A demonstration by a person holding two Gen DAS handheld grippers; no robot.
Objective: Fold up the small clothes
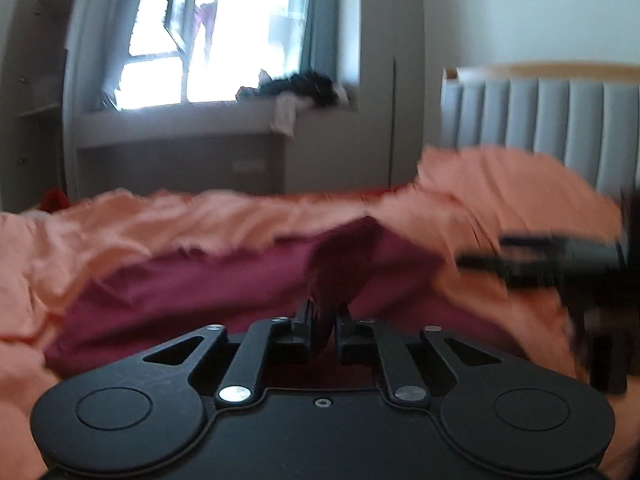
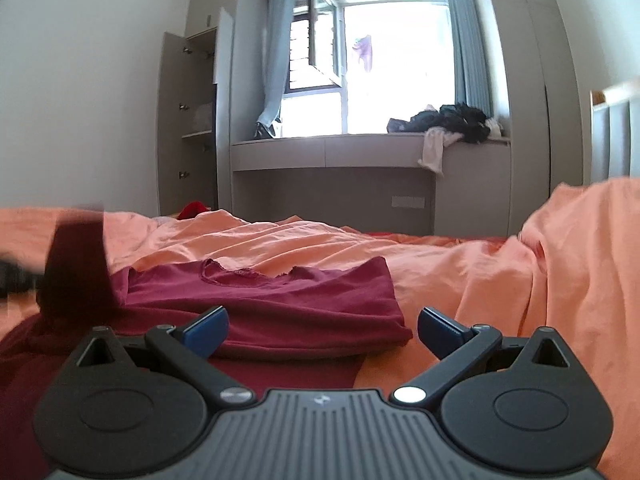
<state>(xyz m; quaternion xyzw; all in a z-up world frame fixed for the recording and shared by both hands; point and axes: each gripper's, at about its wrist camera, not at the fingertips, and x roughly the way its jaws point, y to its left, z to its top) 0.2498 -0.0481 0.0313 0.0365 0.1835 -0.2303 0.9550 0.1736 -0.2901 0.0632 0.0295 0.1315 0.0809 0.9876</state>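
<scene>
Currently my left gripper (image 1: 323,322) has its fingers clamped on a raised corner of the maroon shirt (image 2: 264,300), lifting it for the fold. My right gripper (image 2: 322,330) hovers with fingers spread over the shirt's near hem. The shirt lies on the bed's orange sheet (image 2: 500,280).

No legible text, labels, brands or nos. anywhere in either view.

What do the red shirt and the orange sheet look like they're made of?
Shirt: looks like soft knit jersey, probably cotton, matte; it drapes limp, with a frilly neckline edge. Sheet: seems a thin woven fabric, cotton or a blend, matte, with many fine creases. Fibre can't be confirmed by sight.
</scene>
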